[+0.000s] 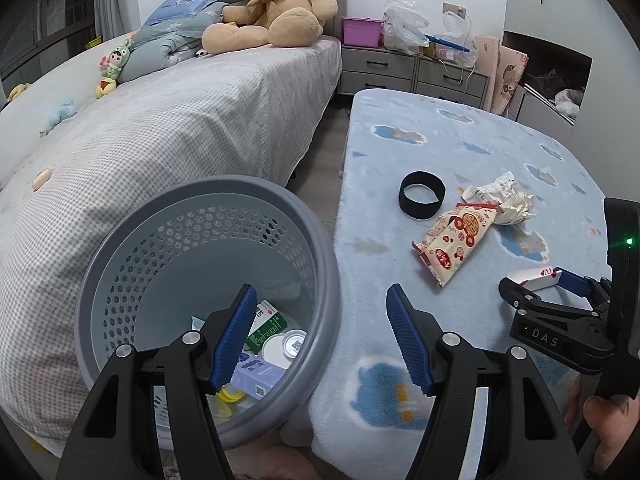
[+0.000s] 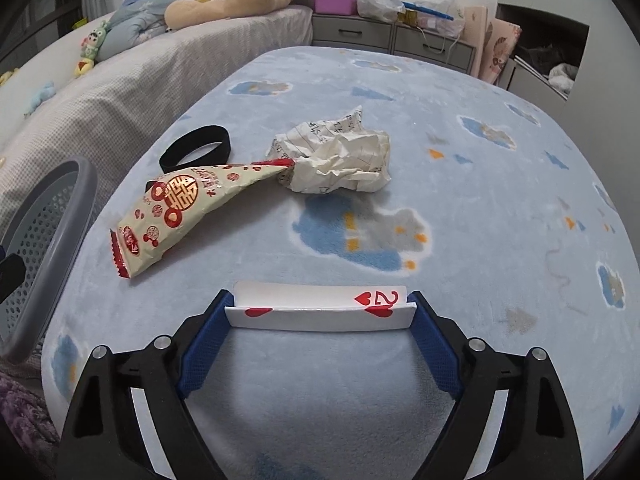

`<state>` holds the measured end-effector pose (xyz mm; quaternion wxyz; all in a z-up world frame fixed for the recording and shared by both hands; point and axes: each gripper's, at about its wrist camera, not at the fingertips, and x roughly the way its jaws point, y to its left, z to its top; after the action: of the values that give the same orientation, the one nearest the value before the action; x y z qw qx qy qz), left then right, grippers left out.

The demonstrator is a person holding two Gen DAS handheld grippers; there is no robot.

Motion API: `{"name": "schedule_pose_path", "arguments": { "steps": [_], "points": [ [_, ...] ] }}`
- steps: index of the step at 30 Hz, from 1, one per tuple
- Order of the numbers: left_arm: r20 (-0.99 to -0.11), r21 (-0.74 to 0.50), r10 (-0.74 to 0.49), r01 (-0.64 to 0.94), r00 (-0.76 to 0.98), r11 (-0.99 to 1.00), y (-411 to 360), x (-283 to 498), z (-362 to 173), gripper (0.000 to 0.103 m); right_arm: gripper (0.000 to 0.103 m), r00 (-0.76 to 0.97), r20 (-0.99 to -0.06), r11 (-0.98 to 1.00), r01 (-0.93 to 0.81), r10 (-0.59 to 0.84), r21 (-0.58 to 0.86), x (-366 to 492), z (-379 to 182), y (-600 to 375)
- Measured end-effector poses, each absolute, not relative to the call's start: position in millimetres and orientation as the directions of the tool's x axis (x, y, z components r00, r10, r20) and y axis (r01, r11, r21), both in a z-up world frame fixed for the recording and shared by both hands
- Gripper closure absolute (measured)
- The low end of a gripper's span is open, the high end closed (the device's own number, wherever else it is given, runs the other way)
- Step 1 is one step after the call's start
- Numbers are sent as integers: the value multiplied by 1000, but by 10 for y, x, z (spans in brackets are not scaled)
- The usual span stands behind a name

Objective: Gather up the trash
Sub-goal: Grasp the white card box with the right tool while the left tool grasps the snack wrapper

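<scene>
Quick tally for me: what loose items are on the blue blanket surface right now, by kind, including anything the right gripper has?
Playing card (bowed between the right gripper's pads): 1
Snack wrapper: 1
Crumpled paper ball: 1
Black band: 1
Total: 4

Place: I'm looking into a home bedroom.
Bed [image 1: 168, 128]: checked sheet, left of frame, teddy bear [image 1: 276, 8] and folded quilt [image 1: 168, 44] on it.
Drawers [image 1: 412, 70]: grey nightstand at top centre, plastic bags [image 1: 404, 24] on top.
</scene>
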<state>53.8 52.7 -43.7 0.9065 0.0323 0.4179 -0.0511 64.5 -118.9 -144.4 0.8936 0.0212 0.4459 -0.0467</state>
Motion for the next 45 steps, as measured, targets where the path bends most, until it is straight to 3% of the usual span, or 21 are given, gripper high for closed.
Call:
{"name": "schedule_pose_path", "arguments": {
  "steps": [17,26,36,45],
  "points": [
    [-785,-43,-182,241,592,970,120,644,-456,38,19,652,-758,986,108,24,124,361,-1241,-1544],
    [-801,-9,-233,379,551,925,-385,842,-438,37,18,683,-729,973,127,55,192,249,-1143,-1830],
    [-860,0,-207,406,467,914,-704,1242,-727,37,18,698,-713,960,152,63,234,185,-1122,-2059],
    [-858,37,-172,391,484,920,-819,1394,-813,40,18,694,-716,957,148,80,249,195,-1155,-2085]
  ]
}}
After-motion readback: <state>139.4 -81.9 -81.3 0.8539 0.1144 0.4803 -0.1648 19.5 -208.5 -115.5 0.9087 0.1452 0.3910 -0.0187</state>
